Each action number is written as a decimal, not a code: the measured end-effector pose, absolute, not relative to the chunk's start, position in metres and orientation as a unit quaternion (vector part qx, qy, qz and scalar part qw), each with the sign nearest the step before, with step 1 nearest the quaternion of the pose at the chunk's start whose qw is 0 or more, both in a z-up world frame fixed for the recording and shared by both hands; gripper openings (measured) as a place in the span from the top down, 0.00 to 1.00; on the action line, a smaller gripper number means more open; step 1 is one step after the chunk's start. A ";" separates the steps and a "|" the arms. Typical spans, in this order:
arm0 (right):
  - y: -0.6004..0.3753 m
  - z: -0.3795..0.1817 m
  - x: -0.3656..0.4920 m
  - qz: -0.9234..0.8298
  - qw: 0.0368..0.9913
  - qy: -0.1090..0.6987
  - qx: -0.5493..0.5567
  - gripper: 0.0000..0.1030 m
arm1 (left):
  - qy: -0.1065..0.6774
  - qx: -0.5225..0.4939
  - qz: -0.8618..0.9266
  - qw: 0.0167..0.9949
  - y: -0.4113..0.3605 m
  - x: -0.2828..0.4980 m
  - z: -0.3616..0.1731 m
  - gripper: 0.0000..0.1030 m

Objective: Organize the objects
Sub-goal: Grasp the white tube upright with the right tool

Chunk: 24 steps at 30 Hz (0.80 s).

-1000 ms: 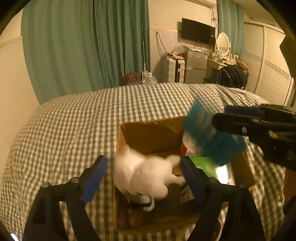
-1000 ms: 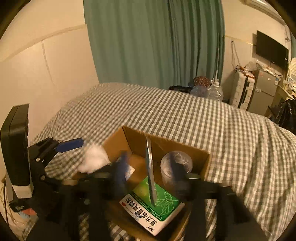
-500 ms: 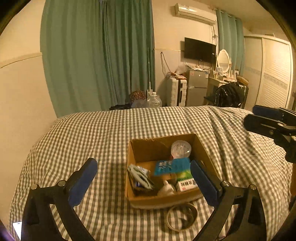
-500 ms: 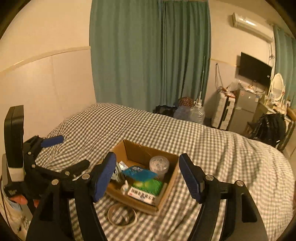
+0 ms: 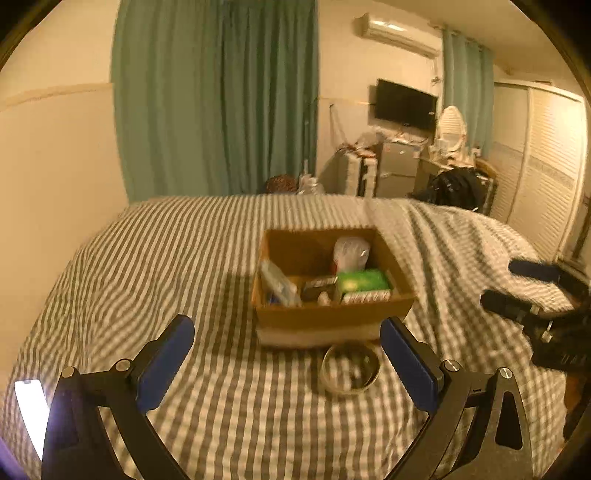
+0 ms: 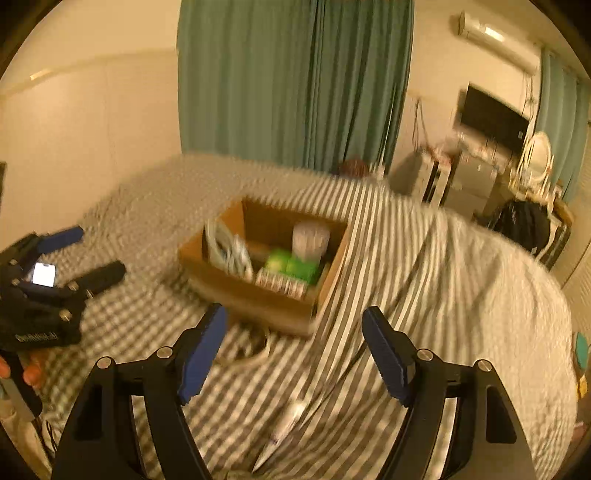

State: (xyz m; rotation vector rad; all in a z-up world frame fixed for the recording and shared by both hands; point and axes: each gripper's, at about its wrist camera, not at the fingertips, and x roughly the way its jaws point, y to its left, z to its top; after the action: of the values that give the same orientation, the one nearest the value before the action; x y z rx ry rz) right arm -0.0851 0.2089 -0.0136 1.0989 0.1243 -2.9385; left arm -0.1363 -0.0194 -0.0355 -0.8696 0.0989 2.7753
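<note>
Left gripper [image 5: 287,363] nearest, jaws spread wide, nothing between them, held above the checked bedspread [image 5: 155,258]. Right gripper [image 6: 294,349] likewise empty with jaws well apart. Just beyond the left gripper, a clear tape roll [image 5: 351,368] flat on the bed, close against the front of a cardboard box [image 5: 332,317]. Inside the box: a green carton [image 5: 364,282] at the front right, a clear lidded tub [image 5: 351,251] behind it, a pale bundle [image 5: 279,282] leaning on the left wall. In the blurred right wrist view, a small white tube [image 6: 290,419] lying near on the bedspread. Farther back, teal curtains [image 5: 218,96], a wall-mounted television [image 5: 404,104], an air conditioner [image 5: 397,31] near the ceiling.
</note>
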 end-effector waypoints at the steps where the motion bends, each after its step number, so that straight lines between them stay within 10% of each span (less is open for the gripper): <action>1: 0.208 -0.030 -0.087 -0.930 -0.003 0.038 0.366 0.27 | 0.035 -0.303 0.946 0.107 -0.020 -0.134 -0.045 0.00; 22: 0.200 -0.194 -0.108 -0.814 -0.006 0.058 0.578 0.61 | 0.059 -0.432 0.893 0.112 -0.011 -0.126 -0.182 0.00; 24: 0.200 -0.194 -0.106 -0.816 -0.004 0.060 0.575 0.78 | 0.050 -0.437 0.891 0.111 -0.015 -0.127 -0.184 0.00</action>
State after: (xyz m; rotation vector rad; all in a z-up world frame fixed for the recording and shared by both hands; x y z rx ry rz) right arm -0.1059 0.1996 -0.1936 1.8100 0.1892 -2.5711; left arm -0.1273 -0.0147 -0.1839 -1.2842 0.1455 2.6173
